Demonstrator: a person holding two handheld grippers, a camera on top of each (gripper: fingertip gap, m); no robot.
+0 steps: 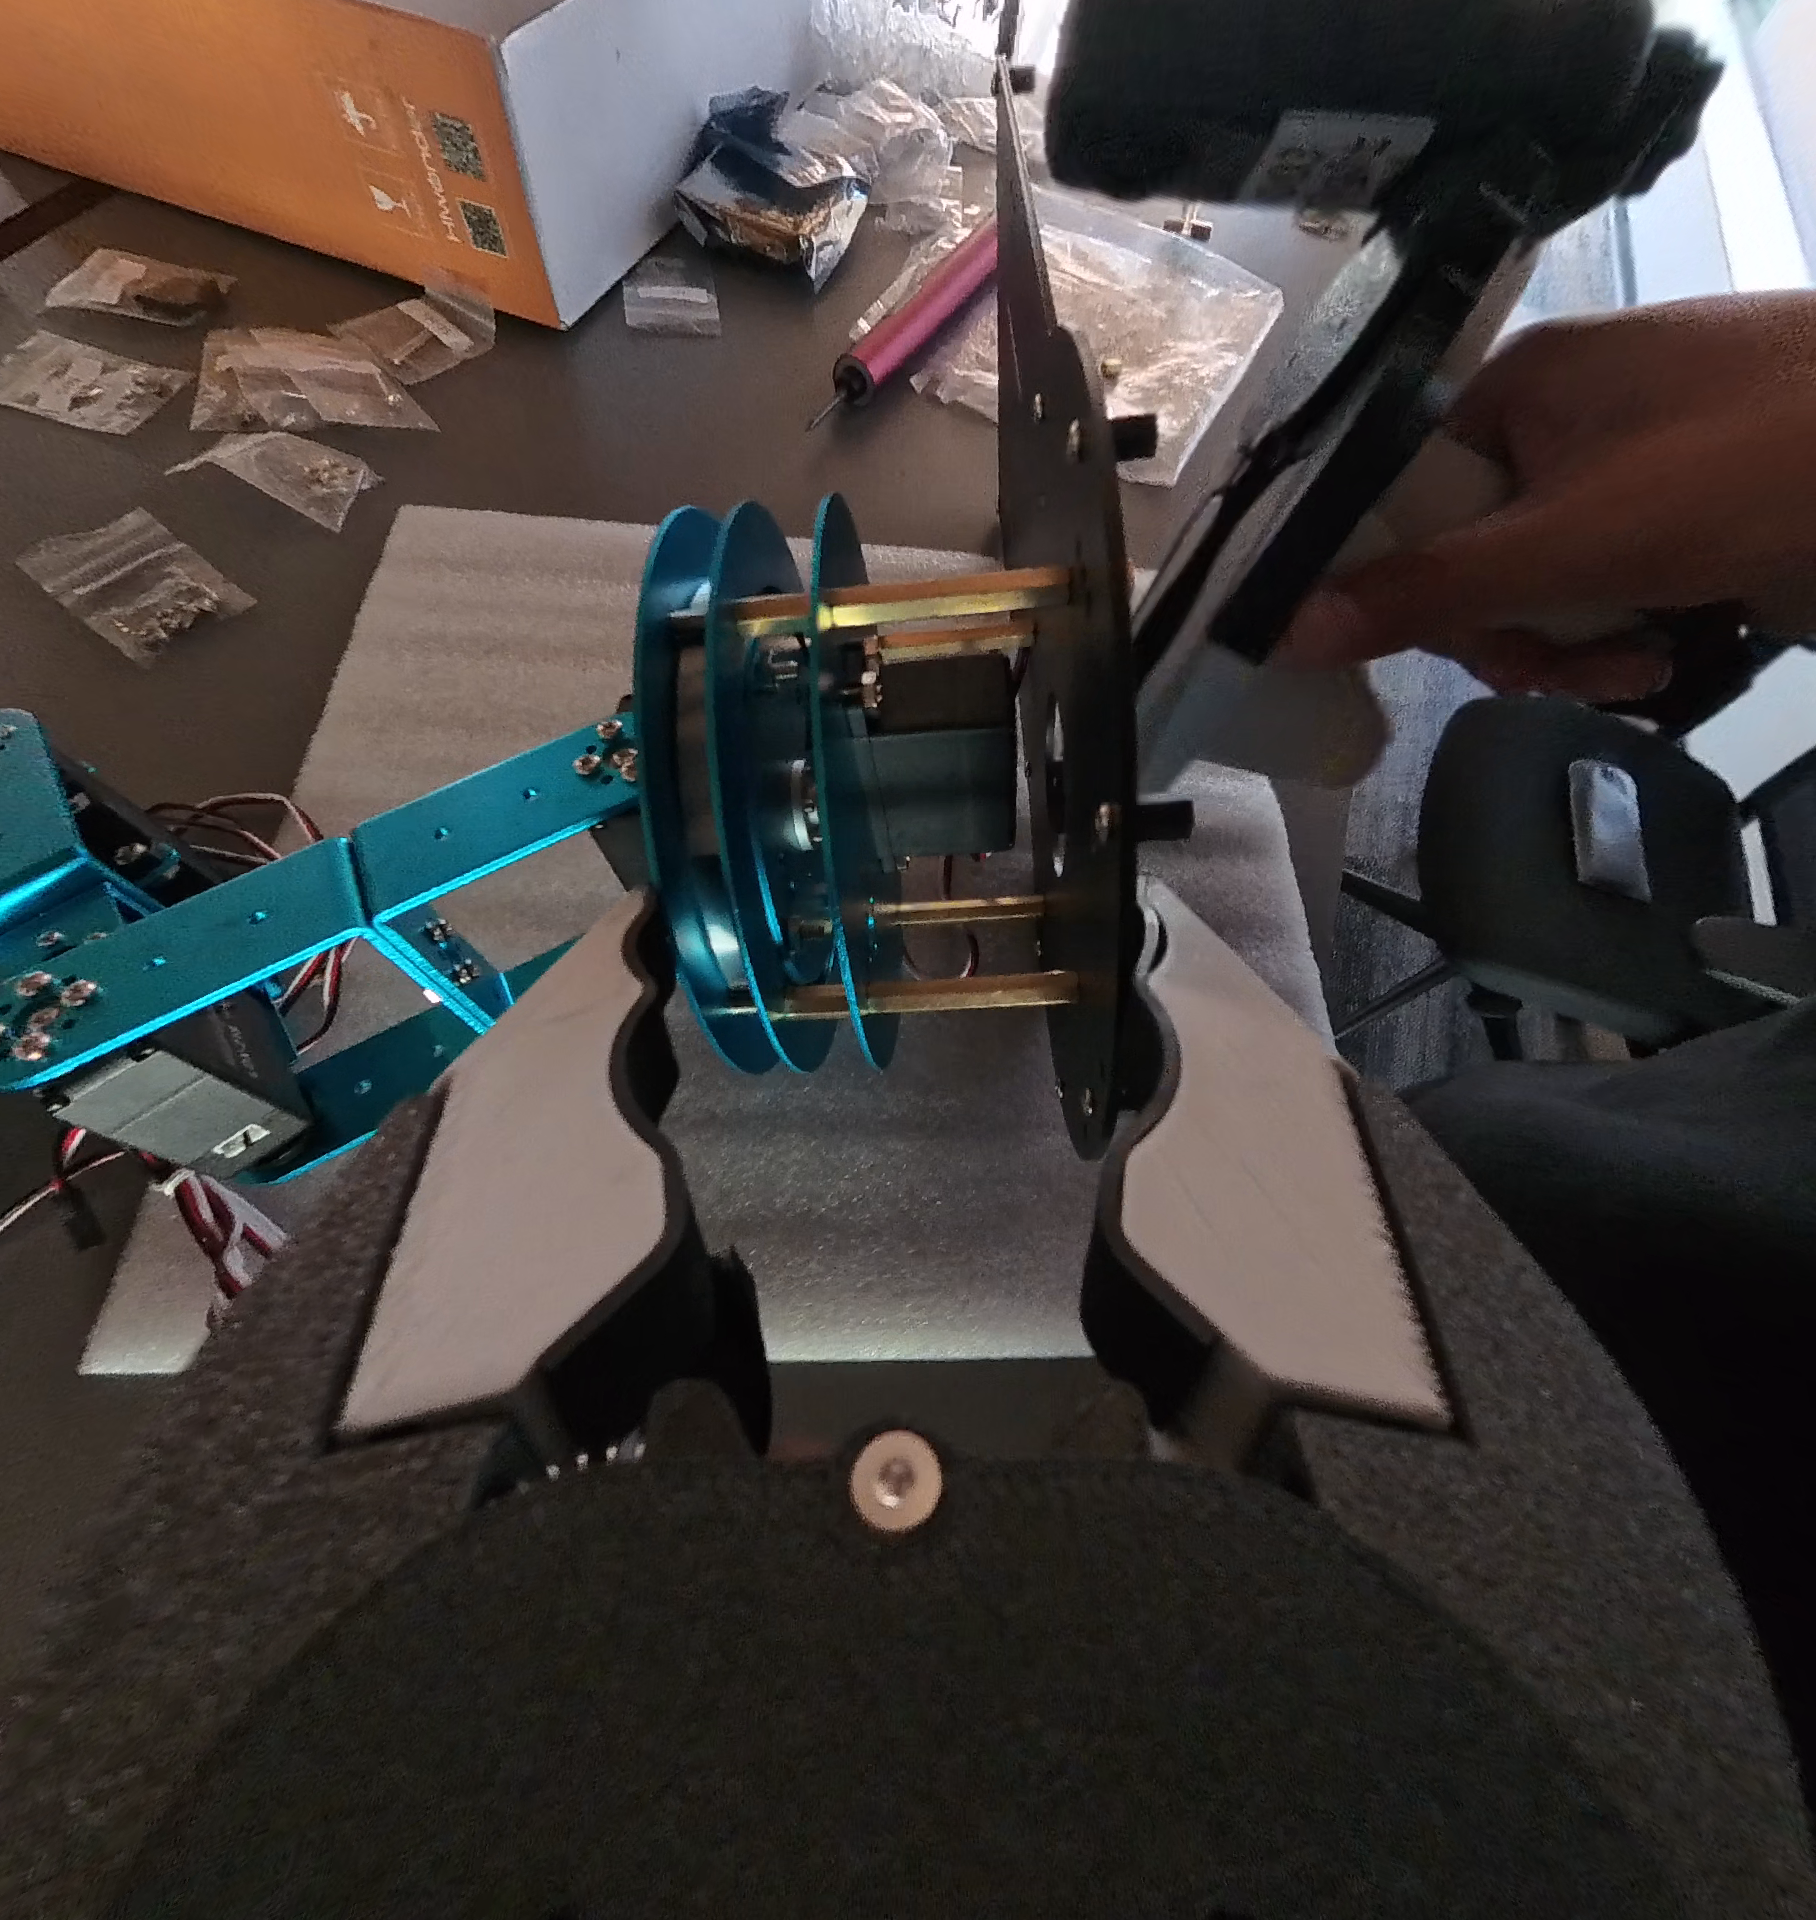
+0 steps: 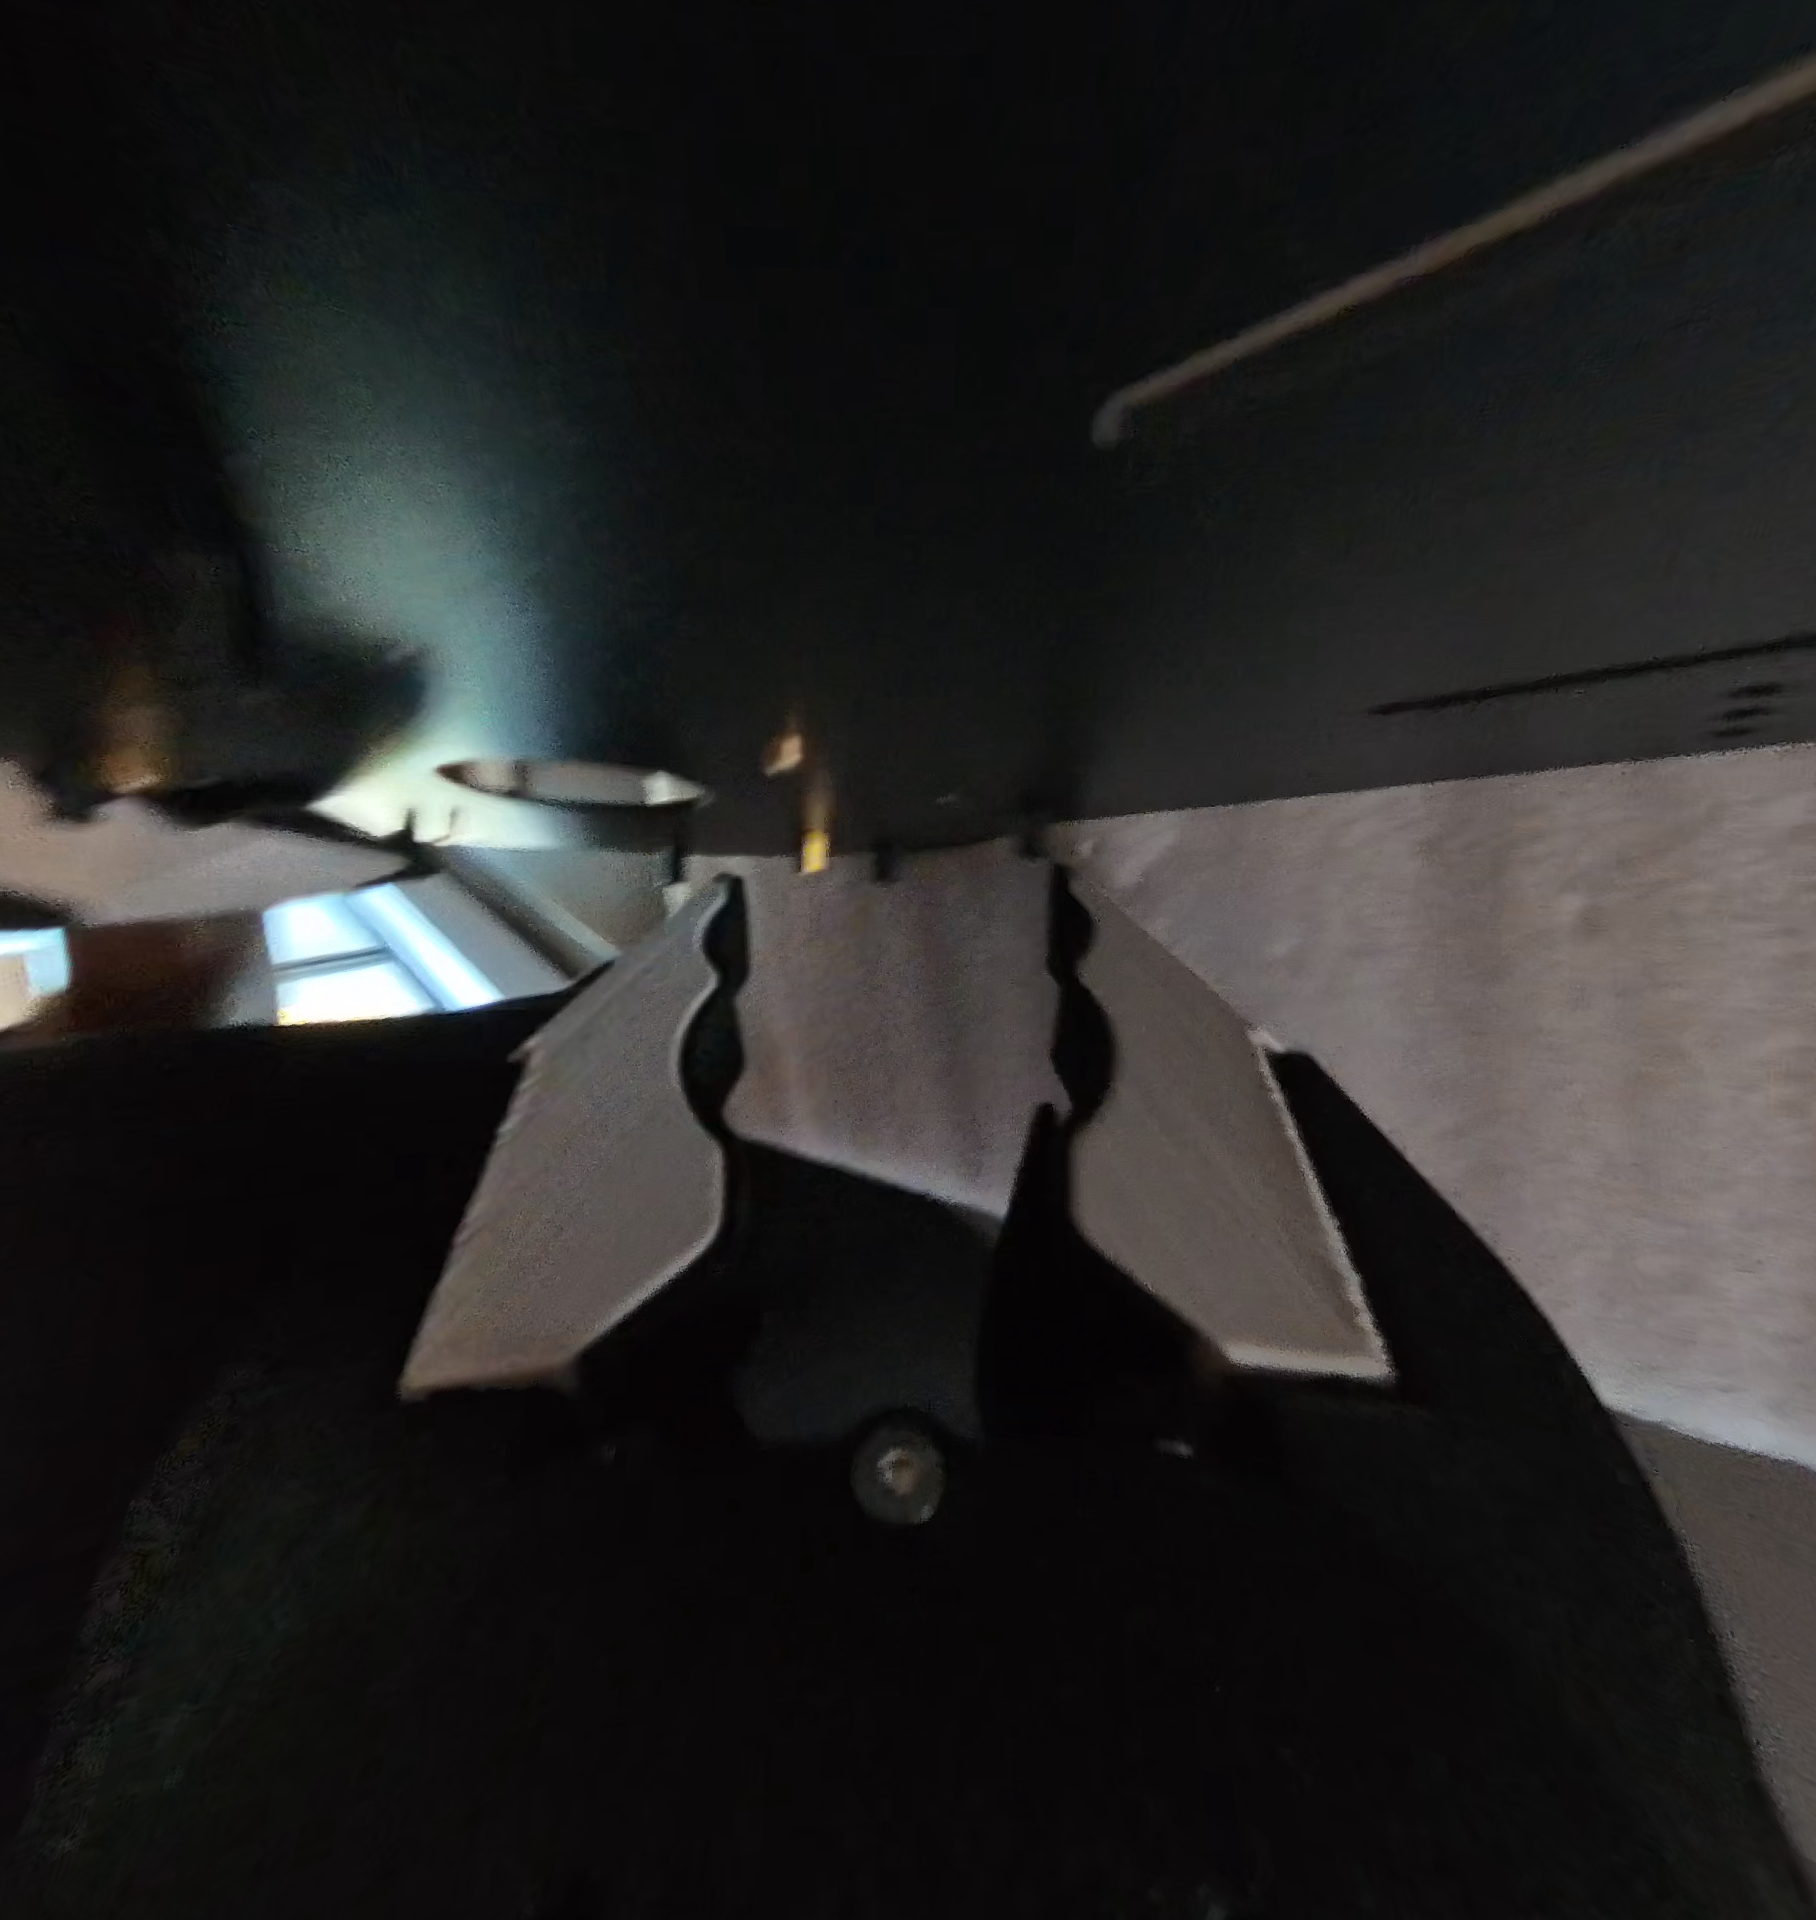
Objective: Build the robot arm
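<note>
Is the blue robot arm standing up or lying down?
Lying down. The blue robot arm stretches sideways over the white foam sheet, and its round black base plate stands on edge between the left gripper's open fingers.

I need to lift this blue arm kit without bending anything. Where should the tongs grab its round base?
Probably the brass standoffs between the blue discs and black plate. The base lies on its side, so they run level and exposed; come from above, across them.
</note>
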